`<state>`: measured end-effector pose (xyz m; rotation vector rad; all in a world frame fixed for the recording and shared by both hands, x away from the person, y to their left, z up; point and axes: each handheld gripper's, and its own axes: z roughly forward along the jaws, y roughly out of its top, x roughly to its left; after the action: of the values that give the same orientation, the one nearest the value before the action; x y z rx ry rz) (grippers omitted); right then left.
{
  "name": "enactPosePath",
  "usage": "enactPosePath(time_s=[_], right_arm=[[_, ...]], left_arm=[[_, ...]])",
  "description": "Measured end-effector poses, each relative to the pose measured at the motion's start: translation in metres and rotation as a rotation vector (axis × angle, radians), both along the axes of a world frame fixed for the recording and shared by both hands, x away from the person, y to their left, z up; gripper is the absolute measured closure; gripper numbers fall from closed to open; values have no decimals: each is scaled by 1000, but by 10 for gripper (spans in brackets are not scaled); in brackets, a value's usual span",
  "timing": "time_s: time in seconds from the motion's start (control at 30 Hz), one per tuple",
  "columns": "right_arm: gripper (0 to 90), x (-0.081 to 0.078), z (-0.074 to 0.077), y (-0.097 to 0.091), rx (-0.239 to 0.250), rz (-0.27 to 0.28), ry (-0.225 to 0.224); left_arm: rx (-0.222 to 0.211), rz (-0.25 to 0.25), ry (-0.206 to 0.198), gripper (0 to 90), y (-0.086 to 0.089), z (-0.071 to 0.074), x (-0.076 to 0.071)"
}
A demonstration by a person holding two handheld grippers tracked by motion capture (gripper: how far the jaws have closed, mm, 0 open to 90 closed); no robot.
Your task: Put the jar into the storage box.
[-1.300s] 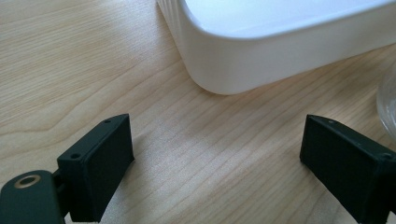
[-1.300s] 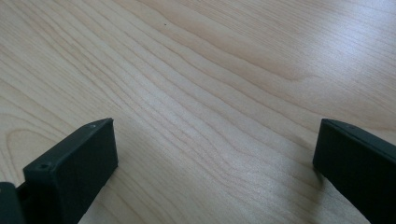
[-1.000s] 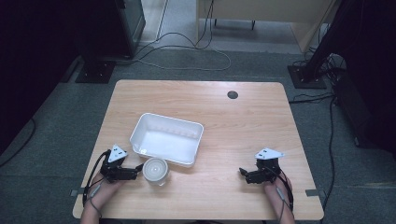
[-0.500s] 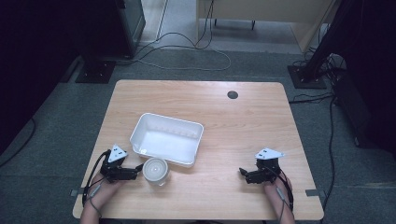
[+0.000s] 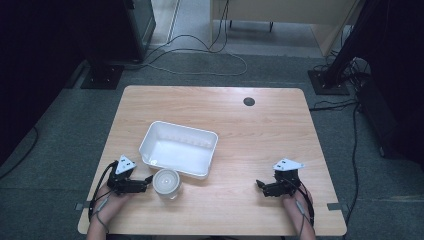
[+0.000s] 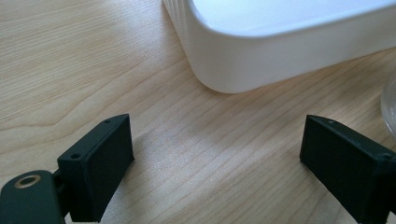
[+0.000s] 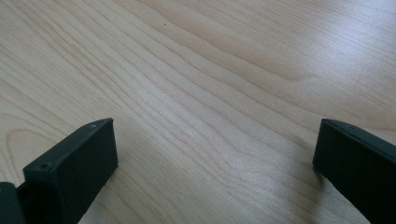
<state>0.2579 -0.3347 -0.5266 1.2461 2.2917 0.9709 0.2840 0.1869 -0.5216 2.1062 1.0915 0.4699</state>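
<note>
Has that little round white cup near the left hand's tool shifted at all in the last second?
No. The round cup sits at the same spot against the near edge of the white tray, just beside the left tool, as in both earlier high views.

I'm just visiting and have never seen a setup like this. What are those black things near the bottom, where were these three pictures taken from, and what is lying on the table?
There is no machine here: a person sits at a wooden table and holds a hand tool with two black jaws in each hand. The big picture comes from a camera above, looking down. It shows the left gripper and the right gripper. The other two pictures come from small cameras riding on those tools, looking along their jaws. On the table lie a white tray and, just in front of it, a small round cup. The left gripper points at the cup from close beside it. Both grippers are open, holding nothing, with bare wood between the jaws.
</note>
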Motion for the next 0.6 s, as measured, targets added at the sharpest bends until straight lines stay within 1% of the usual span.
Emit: enactPosePath(time_s=[0.07,0.13,0.17,0.27,0.37,0.5,0.6], right_arm=[[0,0,0,0,0,0,0],[0,0,0,0,0,0,0],[0,0,0,0,0,0,0],[0,0,0,0,0,0,0],[0,0,0,0,0,0,0],[0,0,0,0,0,0,0],[0,0,0,0,0,0,0]], left_arm=[[-30,-3,5,95,1,0,0],[-43,0,4,95,2,1,0],[-38,1,-1,95,2,2,0],[-45,-2,-14,95,3,4,-1],[-31,-8,-23,95,2,6,-2],[-54,-16,-17,95,2,8,-2],[-56,-18,-13,95,3,11,-3]])
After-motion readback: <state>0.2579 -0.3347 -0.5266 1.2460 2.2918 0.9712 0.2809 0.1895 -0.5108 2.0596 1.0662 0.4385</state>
